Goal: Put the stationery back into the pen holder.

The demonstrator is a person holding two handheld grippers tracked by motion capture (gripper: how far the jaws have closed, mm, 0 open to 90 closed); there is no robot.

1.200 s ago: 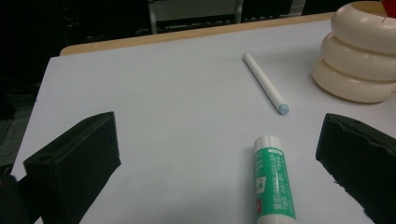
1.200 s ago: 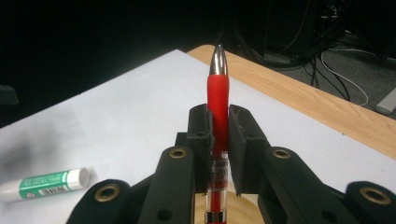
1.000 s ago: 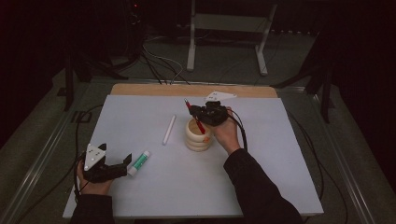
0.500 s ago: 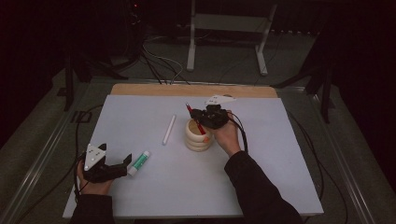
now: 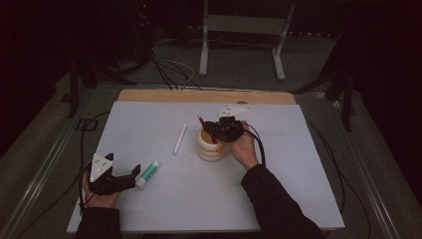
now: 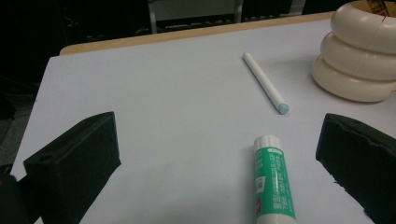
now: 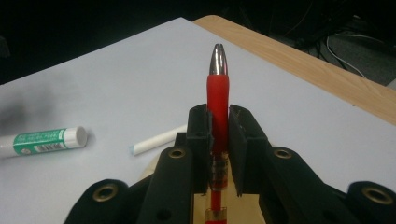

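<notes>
Right claw point(image 7: 218, 140) clamped on red pen point(image 7: 218, 93), lower end inside cream ringed holder point(image 5: 210, 147) at desk point(image 5: 149, 114) centre. Left claw point(image 6: 219, 163) spread wide at 7 o'clock, glue stick point(image 6: 273, 182) between jaws; white marker point(image 6: 264, 81) toward 12.

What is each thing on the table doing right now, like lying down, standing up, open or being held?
Red pen with silver tip: upright, clamped in the right gripper, lower end inside the holder.
Cream ringed pen holder: standing upright on the table.
White stick with pale blue end: lying flat, untouched.
Green and white glue stick: lying flat, cap on, between the open jaws.
Left gripper: open, holding nothing.
Right gripper: shut on the pen.
</notes>
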